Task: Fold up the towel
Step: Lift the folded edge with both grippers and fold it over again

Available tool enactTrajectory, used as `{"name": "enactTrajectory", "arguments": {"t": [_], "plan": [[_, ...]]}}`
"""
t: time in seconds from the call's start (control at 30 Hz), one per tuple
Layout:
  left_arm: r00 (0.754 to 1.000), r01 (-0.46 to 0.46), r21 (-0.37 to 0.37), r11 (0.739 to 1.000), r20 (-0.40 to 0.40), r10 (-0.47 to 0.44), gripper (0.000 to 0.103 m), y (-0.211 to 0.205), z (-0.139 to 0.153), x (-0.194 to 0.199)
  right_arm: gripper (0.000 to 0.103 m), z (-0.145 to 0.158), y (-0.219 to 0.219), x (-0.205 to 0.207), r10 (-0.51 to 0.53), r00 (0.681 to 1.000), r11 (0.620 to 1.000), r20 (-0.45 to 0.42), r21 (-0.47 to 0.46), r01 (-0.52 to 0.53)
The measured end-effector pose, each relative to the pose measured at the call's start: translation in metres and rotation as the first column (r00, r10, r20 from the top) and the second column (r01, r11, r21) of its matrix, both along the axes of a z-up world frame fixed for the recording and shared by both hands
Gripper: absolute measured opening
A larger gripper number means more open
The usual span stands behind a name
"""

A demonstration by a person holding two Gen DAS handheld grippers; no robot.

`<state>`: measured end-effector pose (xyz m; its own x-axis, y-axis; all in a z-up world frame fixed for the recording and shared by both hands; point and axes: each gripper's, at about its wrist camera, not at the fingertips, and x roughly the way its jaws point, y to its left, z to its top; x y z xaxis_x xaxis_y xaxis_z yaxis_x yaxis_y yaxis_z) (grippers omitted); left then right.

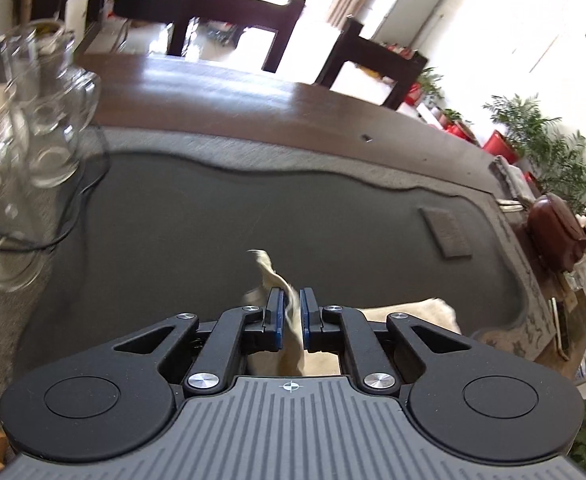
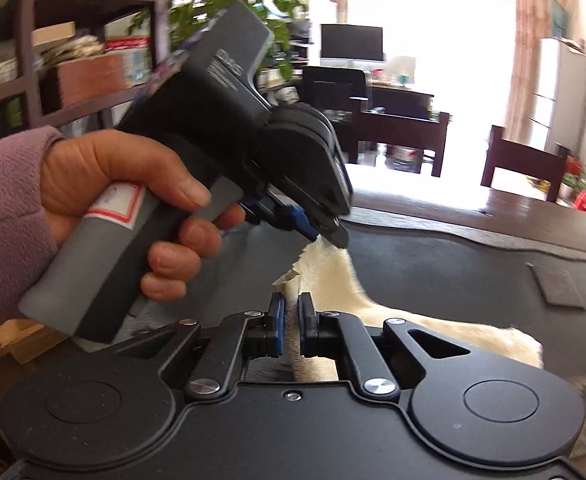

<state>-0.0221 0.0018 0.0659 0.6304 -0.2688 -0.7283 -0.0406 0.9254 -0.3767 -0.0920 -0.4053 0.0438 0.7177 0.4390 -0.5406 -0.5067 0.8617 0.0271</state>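
Note:
A cream towel (image 2: 445, 334) lies on a dark grey mat (image 2: 433, 276). My right gripper (image 2: 291, 300) is shut on a corner of the towel and holds it up. My left gripper (image 2: 329, 236), held in a hand, shows in the right wrist view just ahead, shut on another raised corner of the towel. In the left wrist view the left gripper (image 1: 291, 296) pinches the towel (image 1: 289, 320), whose tip sticks up between the blue pads. The rest of the towel hangs below both grippers, mostly hidden.
Glass jars (image 1: 41, 120) stand at the left of the mat (image 1: 253, 208). A black cable (image 1: 89, 188) runs beside them. A small grey pad (image 1: 445, 232) lies on the mat's right. A brown teapot-like object (image 1: 553, 232) sits at the right edge. Dark chairs stand beyond the wooden table (image 1: 233, 88).

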Motion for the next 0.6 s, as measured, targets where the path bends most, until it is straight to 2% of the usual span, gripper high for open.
{"name": "enactTrajectory", "arguments": {"t": [0.23, 0.47, 0.6], "plan": [[0.997, 0.070, -0.008, 0.998, -0.021, -0.070, 0.009, -0.040, -0.002, 0.018, 0.007, -0.005, -0.036, 0.005, -0.114, 0.993, 0.993, -0.009, 0.011, 0.114], [0.995, 0.086, 0.010, 0.996, -0.054, -0.085, 0.009, -0.057, -0.009, 0.025, 0.007, -0.013, -0.063, 0.018, -0.204, 0.979, 0.979, -0.011, 0.017, 0.204], [0.991, 0.111, 0.008, 0.994, -0.076, -0.110, 0.009, -0.066, -0.013, 0.027, 0.007, -0.018, -0.079, 0.019, -0.227, 0.973, 0.974, -0.047, 0.011, 0.228]]}}
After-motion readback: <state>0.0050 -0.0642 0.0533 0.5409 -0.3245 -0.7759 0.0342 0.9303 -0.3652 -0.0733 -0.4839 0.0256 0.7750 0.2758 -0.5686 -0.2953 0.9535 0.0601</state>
